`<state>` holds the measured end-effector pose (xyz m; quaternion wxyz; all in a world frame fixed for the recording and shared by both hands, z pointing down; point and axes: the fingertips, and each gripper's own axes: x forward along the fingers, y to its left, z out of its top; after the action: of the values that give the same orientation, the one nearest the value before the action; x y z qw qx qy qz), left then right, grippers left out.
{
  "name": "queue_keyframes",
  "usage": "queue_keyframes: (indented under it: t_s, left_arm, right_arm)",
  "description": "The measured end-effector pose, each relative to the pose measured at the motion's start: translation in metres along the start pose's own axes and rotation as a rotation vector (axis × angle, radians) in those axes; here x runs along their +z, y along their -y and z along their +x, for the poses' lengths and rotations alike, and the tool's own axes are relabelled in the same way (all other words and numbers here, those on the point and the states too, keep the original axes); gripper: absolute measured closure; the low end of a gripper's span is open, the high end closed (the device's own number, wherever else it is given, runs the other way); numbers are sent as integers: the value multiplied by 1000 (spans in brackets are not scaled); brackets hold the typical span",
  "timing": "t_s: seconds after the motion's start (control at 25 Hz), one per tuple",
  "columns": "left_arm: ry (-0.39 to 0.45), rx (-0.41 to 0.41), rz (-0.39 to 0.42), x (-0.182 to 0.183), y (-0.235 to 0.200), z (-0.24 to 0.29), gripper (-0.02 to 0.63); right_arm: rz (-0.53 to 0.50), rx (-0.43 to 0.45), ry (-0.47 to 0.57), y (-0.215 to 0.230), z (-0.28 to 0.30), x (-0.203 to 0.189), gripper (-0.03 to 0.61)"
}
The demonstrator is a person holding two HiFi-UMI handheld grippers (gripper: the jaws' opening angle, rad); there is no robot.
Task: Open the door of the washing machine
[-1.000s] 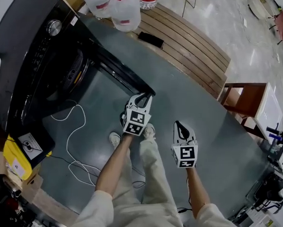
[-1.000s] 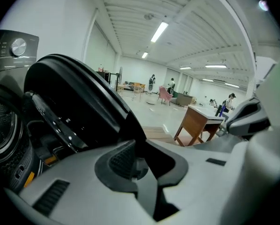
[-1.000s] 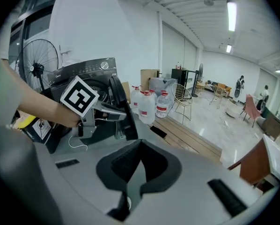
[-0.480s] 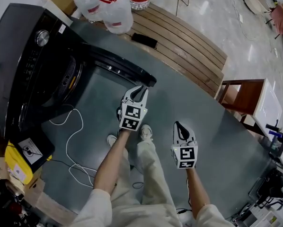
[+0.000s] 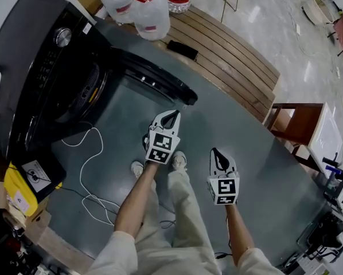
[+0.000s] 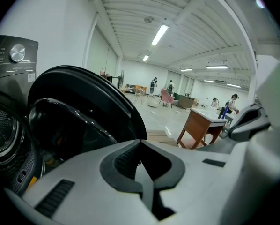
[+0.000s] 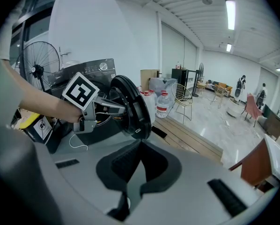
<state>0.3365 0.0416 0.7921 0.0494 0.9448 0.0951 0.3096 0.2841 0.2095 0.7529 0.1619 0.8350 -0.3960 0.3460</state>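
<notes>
The black washing machine stands at the left with its round door swung wide open, baring the drum. My left gripper hangs just short of the door's free edge, apart from it, shut with nothing between its jaws. In the left gripper view the gripper shows closed pads, and the door fills the left. My right gripper hovers over the grey floor to the right, shut and empty. From the right gripper I see the door and the left gripper's marker cube.
Water bottles and a slatted wooden platform with a flat black object lie beyond the door. A white cable trails on the floor by the machine. A brown desk stands at the right. My legs are below the grippers.
The left gripper, which was at the door's free edge, has come off it and drawn slightly back. The door stands open on its own. The right gripper has stayed put.
</notes>
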Motion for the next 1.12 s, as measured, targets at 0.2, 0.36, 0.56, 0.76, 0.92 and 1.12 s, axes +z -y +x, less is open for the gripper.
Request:
queue_keyframes:
  t_s: [0.2, 0.36, 0.56, 0.76, 0.92, 1.12]
  left_arm:
    - [5, 14, -10, -4, -10, -20, 606]
    - [21, 33, -11, -4, -22, -46, 606]
    - [49, 87, -24, -7, -48, -93, 606]
    - [67, 154, -76, -16, -78, -151, 606]
    - [79, 215, -114, -22, -99, -199, 606]
    - [99, 297, -158, -13, -123, -258, 606]
  right_arm:
    - [-25, 20, 9, -15, 5, 13, 580]
    - [-51, 43, 15, -34, 8, 26, 580]
    - [-83, 83, 31, -65, 17, 44, 580]
    - [-118, 134, 57, -105, 24, 68, 580]
    - [-148, 168, 80, -136, 27, 91, 580]
    - [-193, 205, 120, -164, 23, 131, 580]
